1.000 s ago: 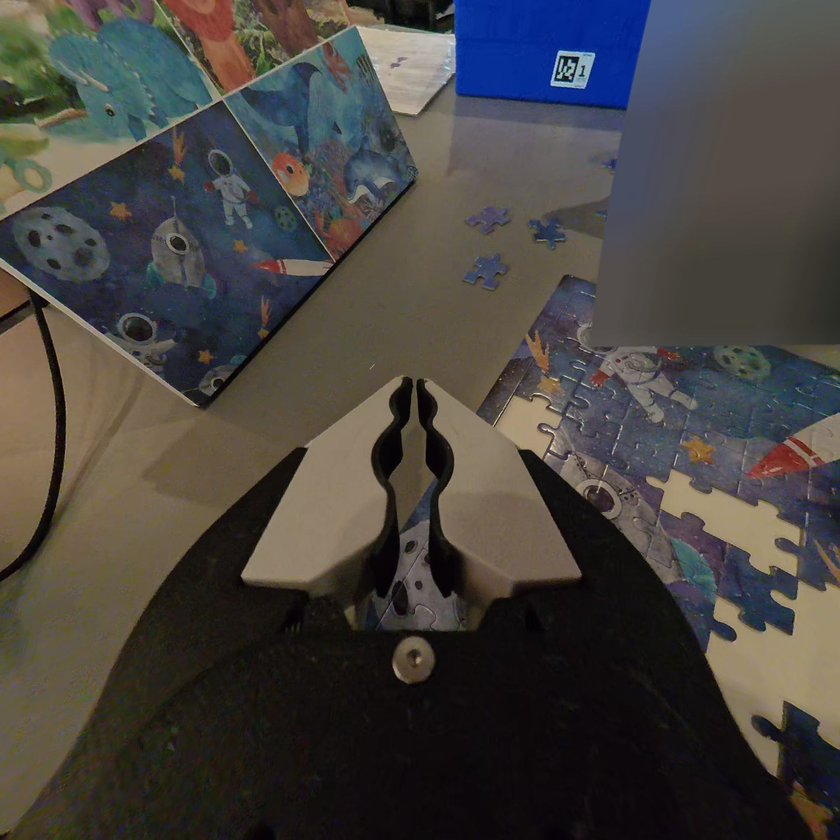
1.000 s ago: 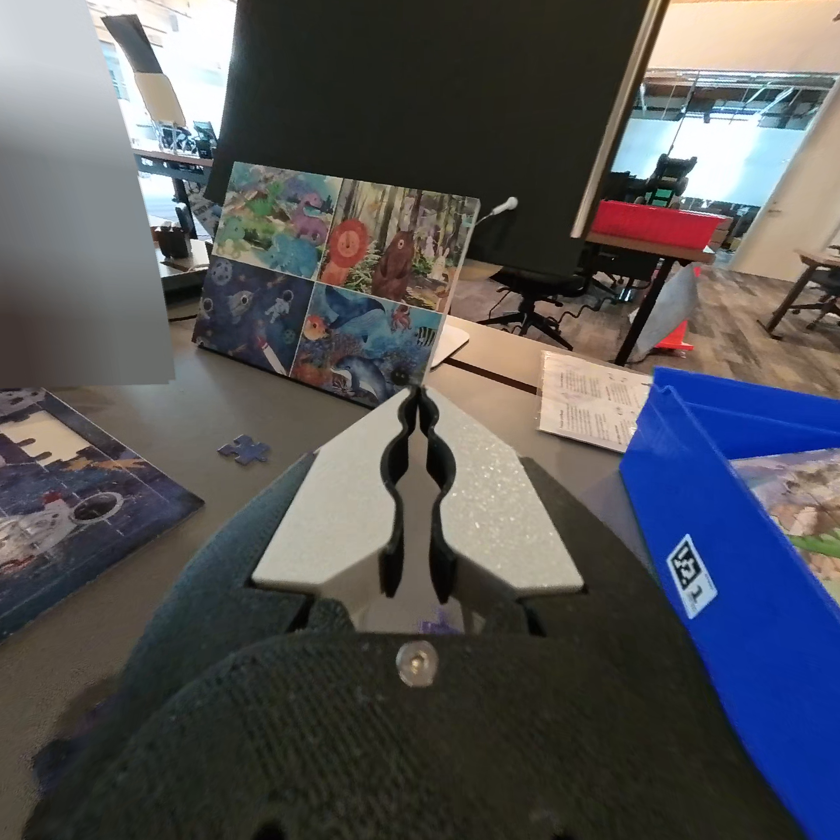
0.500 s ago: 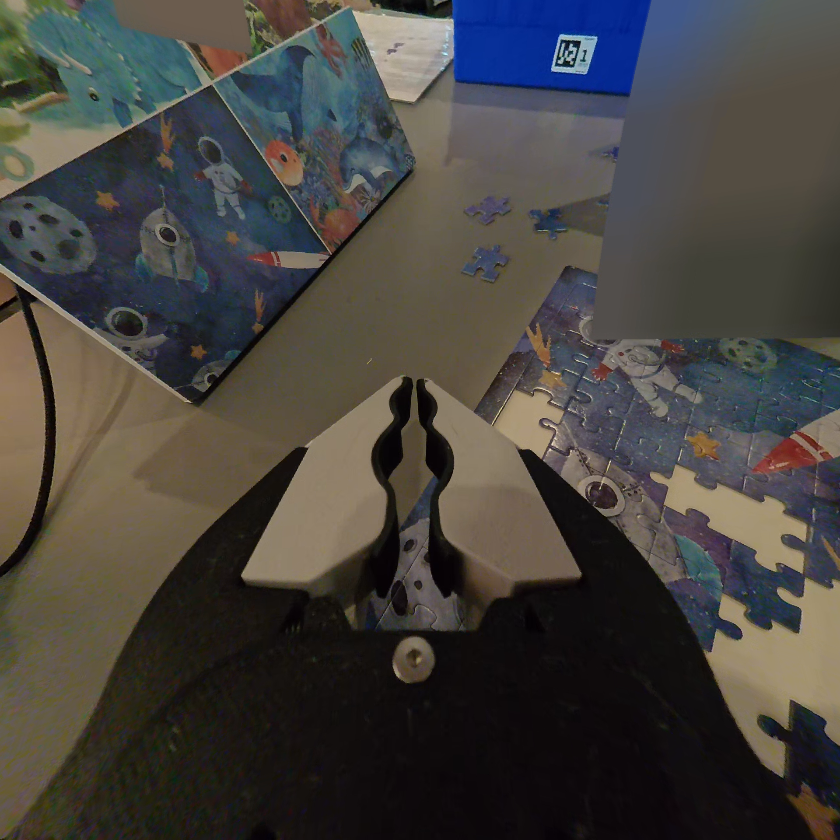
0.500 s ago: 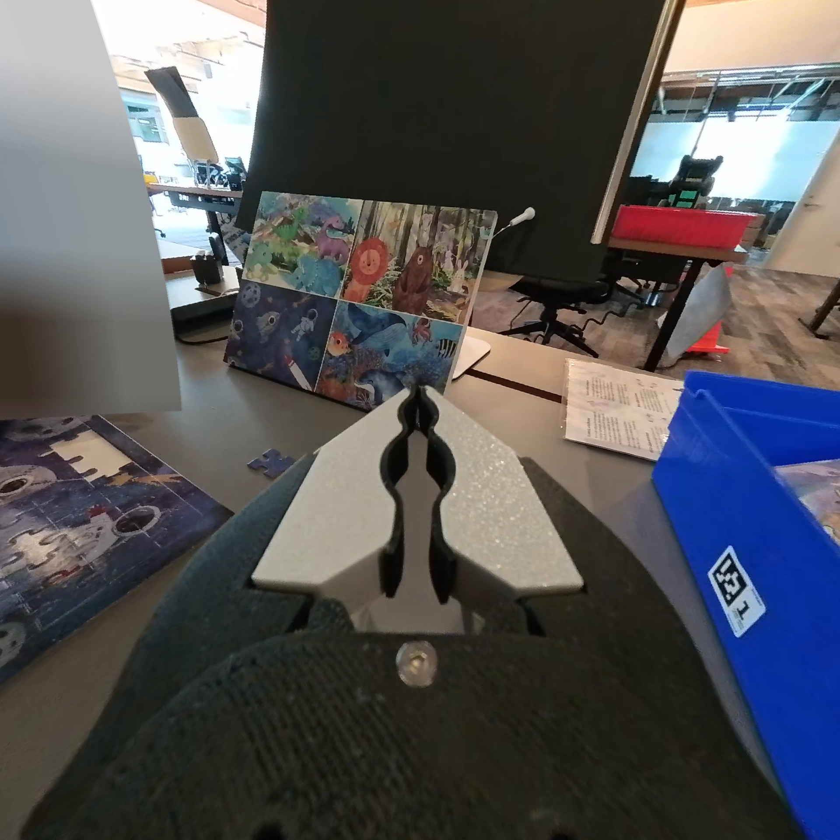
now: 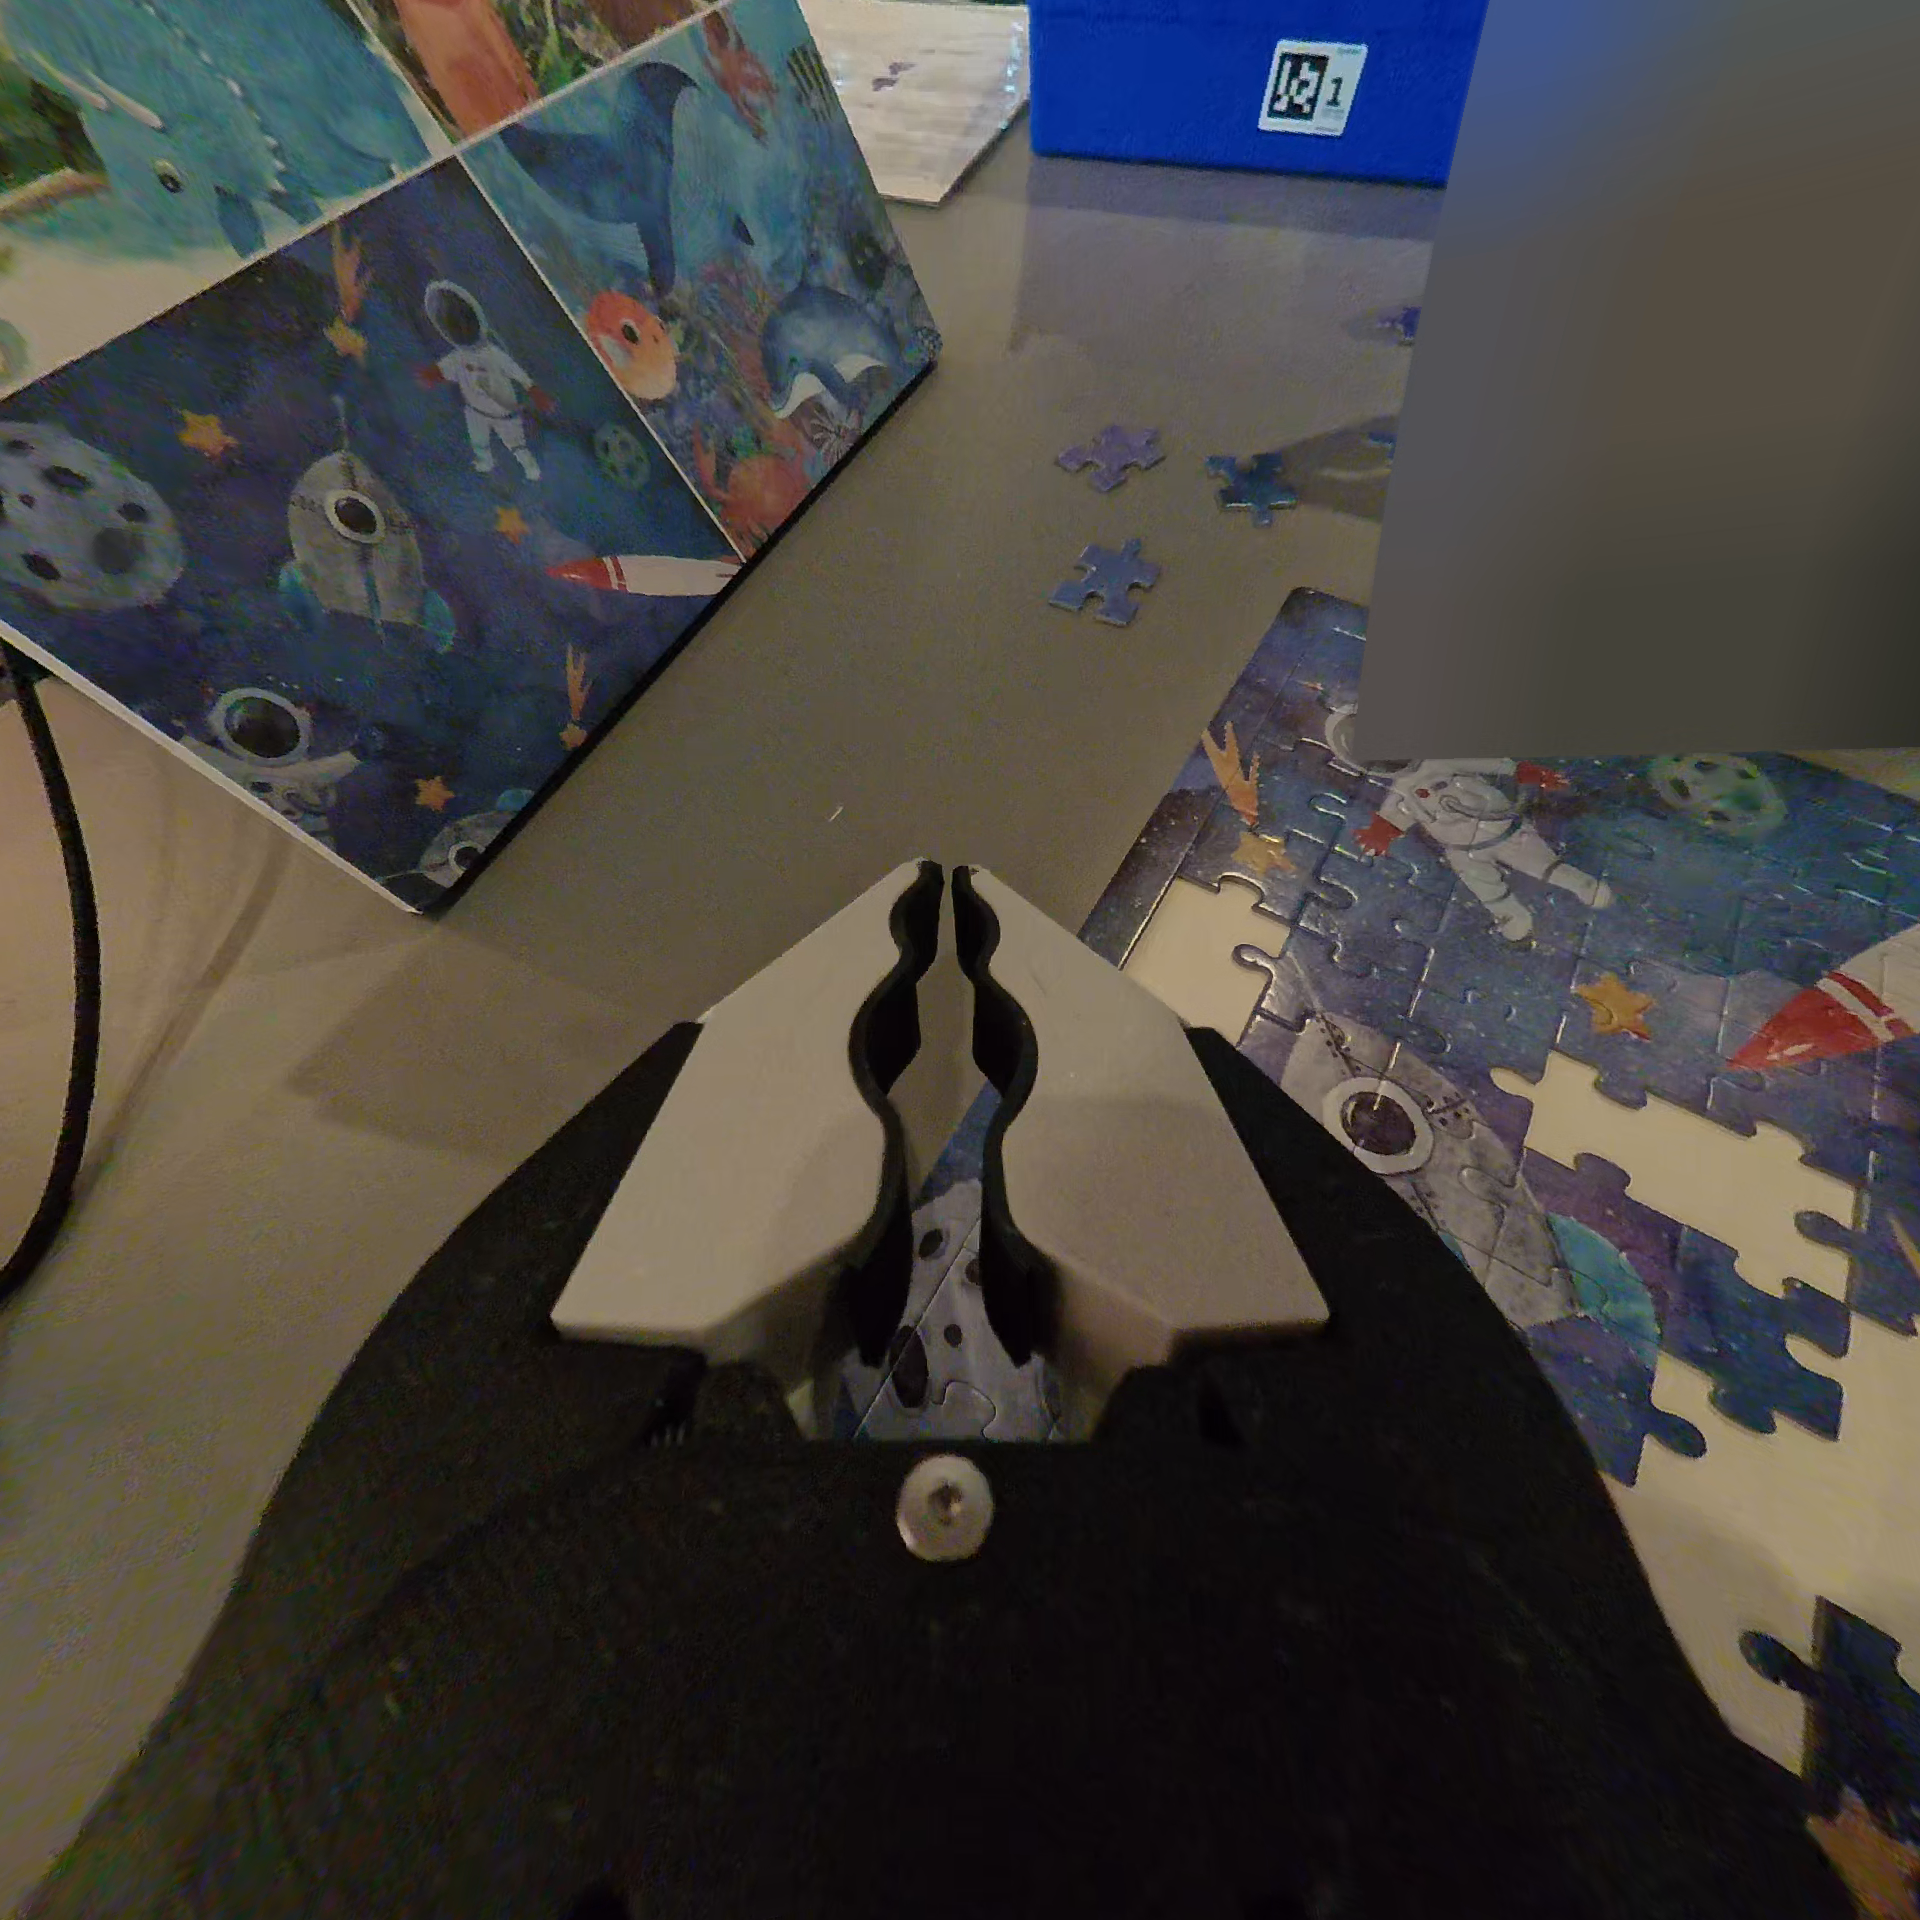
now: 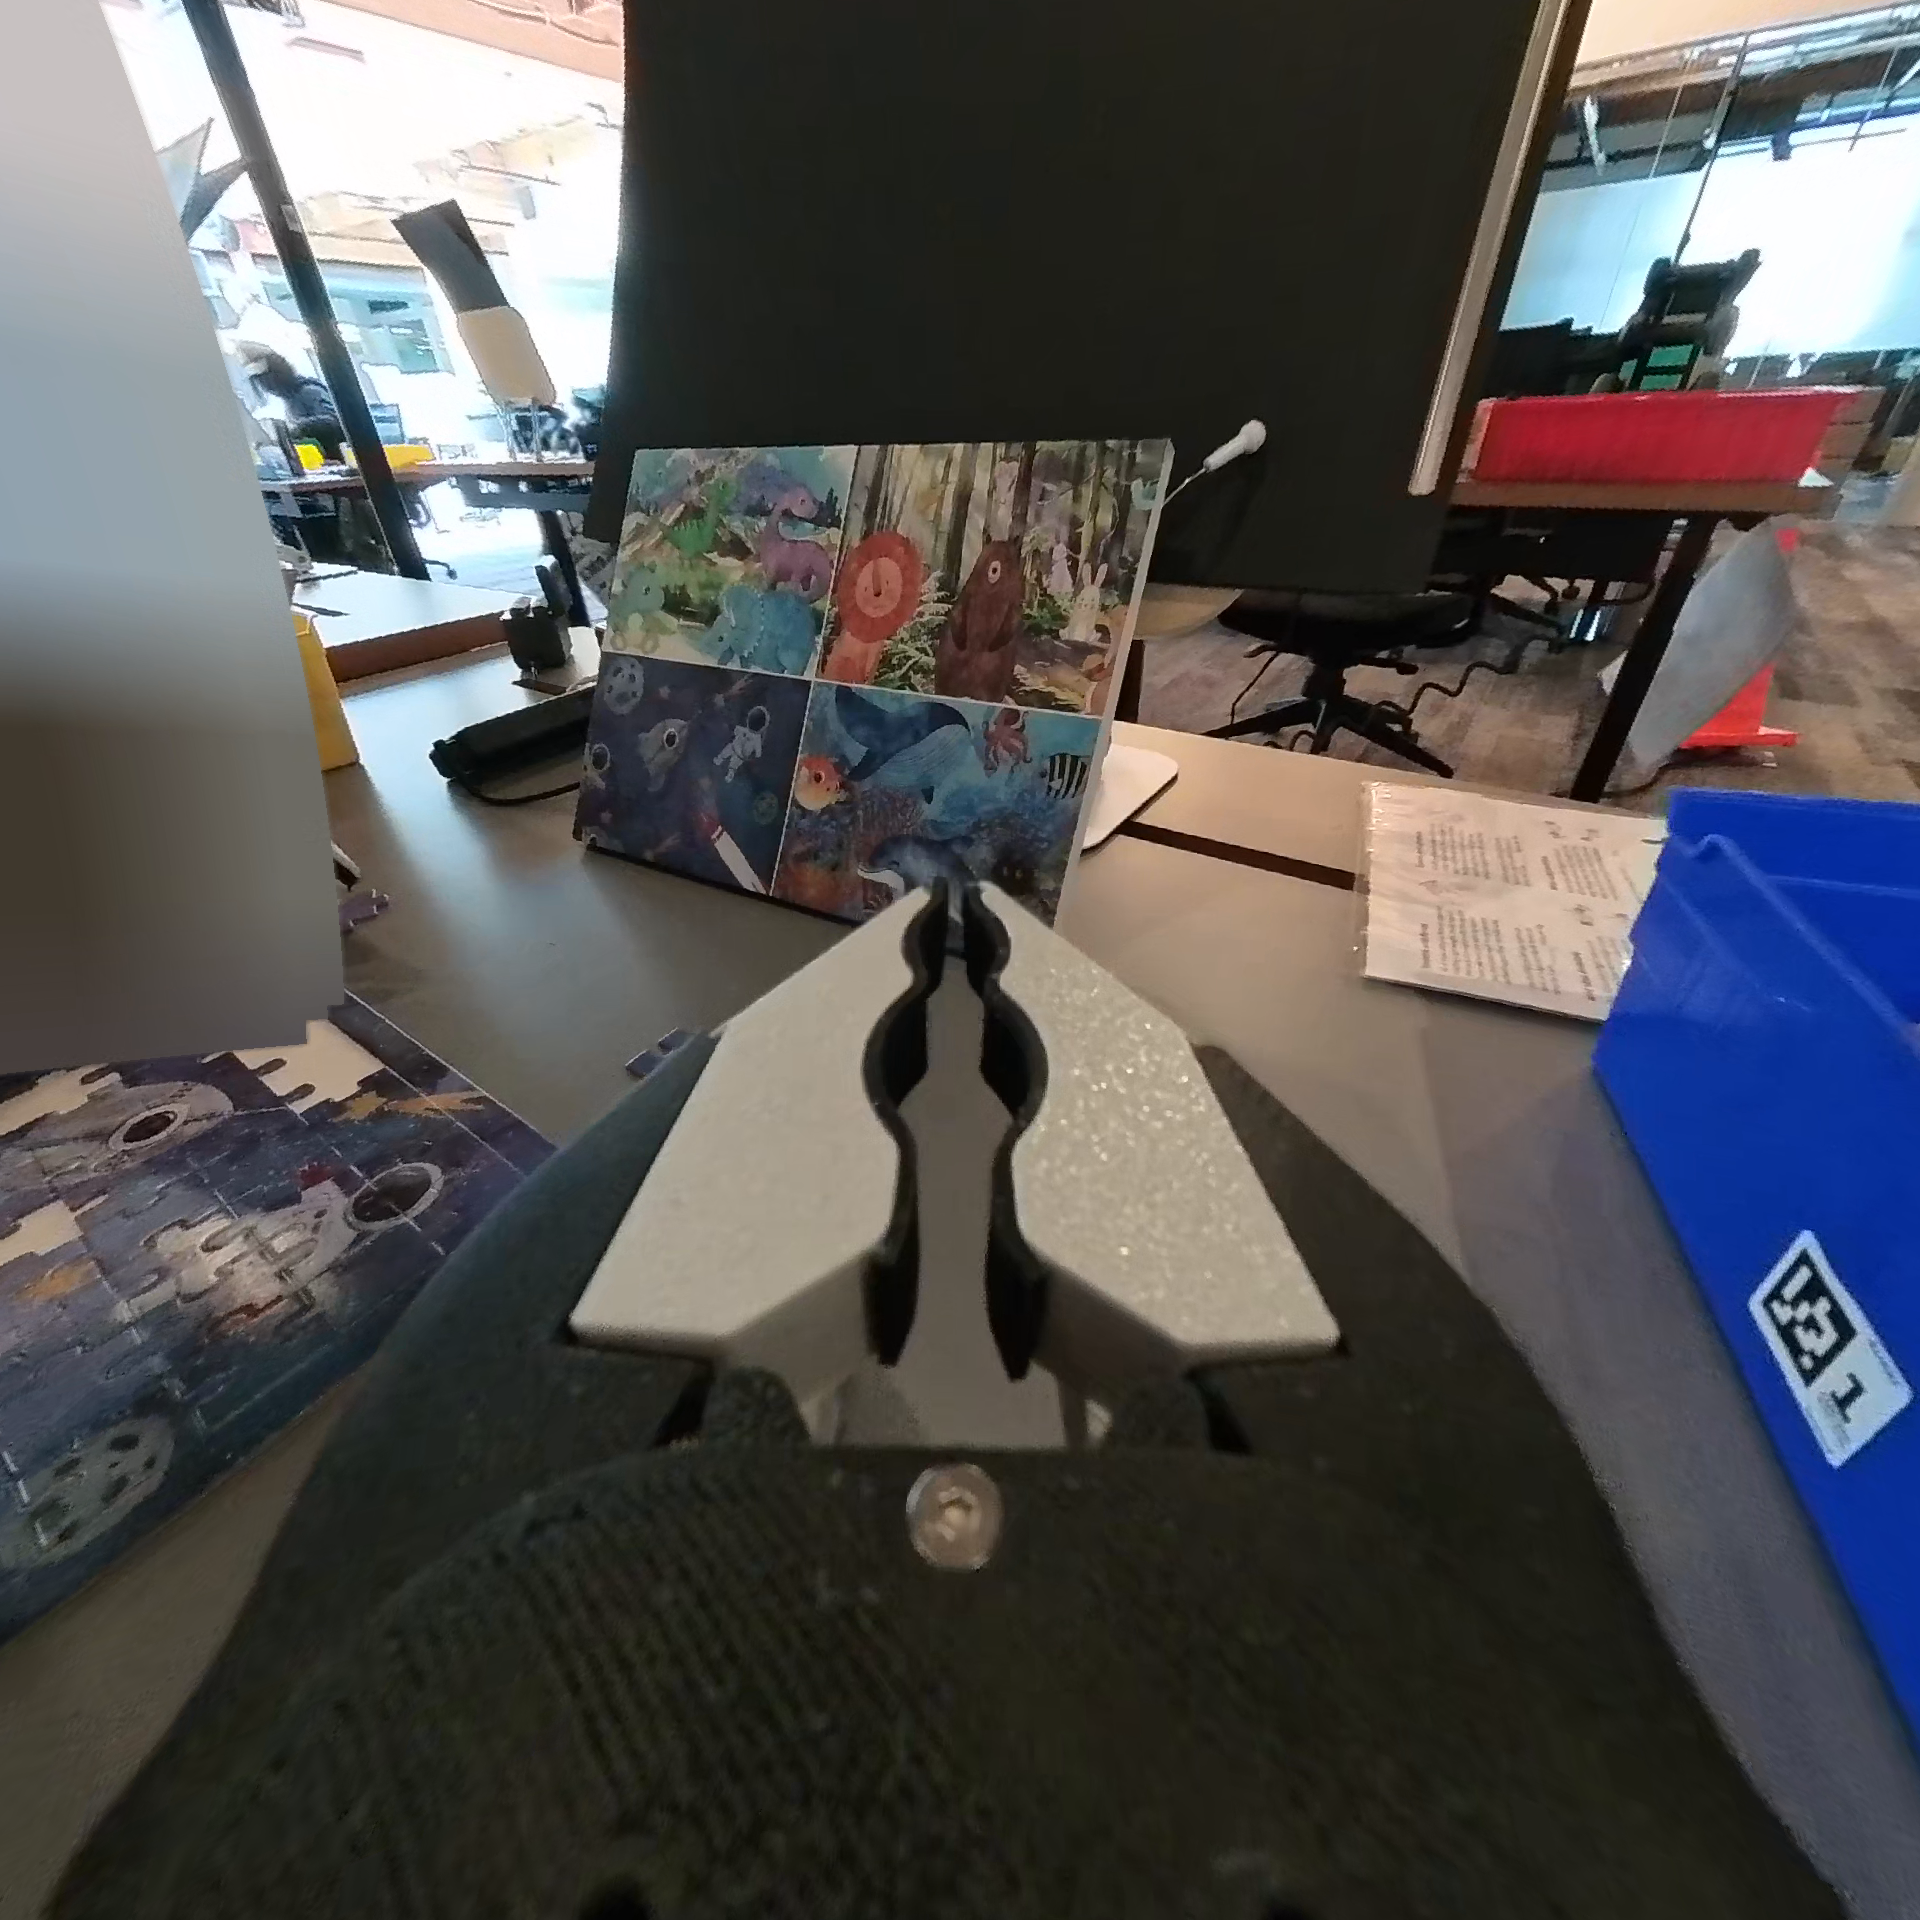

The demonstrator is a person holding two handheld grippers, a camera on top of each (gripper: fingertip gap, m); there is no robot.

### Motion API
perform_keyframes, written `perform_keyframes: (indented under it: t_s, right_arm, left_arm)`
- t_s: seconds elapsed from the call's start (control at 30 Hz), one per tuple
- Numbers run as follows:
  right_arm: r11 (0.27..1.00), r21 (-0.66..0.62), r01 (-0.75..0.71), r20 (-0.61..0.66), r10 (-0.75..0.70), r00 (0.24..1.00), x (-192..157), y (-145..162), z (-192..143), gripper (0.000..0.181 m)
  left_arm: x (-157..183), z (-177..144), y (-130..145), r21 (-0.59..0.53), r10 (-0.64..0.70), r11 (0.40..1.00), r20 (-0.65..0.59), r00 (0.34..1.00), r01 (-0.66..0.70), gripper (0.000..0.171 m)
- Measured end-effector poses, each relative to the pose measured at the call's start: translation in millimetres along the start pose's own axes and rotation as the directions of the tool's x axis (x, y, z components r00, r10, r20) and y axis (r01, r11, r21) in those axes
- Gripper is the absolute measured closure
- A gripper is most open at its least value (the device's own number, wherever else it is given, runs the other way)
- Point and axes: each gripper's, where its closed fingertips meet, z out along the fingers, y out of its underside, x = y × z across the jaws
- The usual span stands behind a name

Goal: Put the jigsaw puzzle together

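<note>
A partly assembled space jigsaw puzzle (image 5: 1475,966) lies flat on the grey table, with several cream gaps where pieces are absent. It also shows in the right wrist view (image 6: 208,1247) at the left. Three loose blue pieces (image 5: 1104,582) lie on the table beyond its far corner. My left gripper (image 5: 948,881) is shut and empty, hovering over the puzzle's near left corner. My right gripper (image 6: 957,896) is shut and empty, above bare table to the right of the puzzle. One loose piece (image 6: 665,1047) lies just left of its fingers.
The puzzle box (image 5: 416,488) with four pictures stands tilted at the back left; it also shows in the right wrist view (image 6: 873,675). A blue bin (image 6: 1766,1122) stands at the right, a printed sheet (image 6: 1496,904) behind it. A black cable (image 5: 73,935) hangs at the far left. Across from one pair of fingers to the other is roughly 30 centimetres.
The right gripper has swung right and lifted, so the box now sits centred ahead and the puzzle has slid further left. The left gripper has drifted slightly. Both stayed shut.
</note>
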Motion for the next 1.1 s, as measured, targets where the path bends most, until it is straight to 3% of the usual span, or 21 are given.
perform_keyframes:
  t_s: [0.37,0.6,0.87,1.1]
  right_arm:
    - [0.992,-0.096,-0.085,-0.038,0.081,0.996,15,19,1,0.168]
    - [0.896,-0.394,-0.203,-0.192,0.136,0.972,48,85,-13,0.145]
    - [0.847,-0.509,-0.151,-0.28,0.003,0.96,57,106,-41,0.14]
    - [0.839,-0.495,-0.224,-0.256,0.106,0.961,50,114,-49,0.122]
  left_arm:
    - [0,0,-1,0.0,0.012,1.0,0.006,1.0,-0.012,0.171]
    - [-1,-2,-3,0.005,0.03,1.0,0.022,0.999,-0.03,0.171]
    - [-13,-7,-2,0.002,0.037,0.999,0.071,0.997,-0.037,0.171]
    - [-13,-6,-1,0.001,0.034,0.999,0.066,0.997,-0.035,0.171]
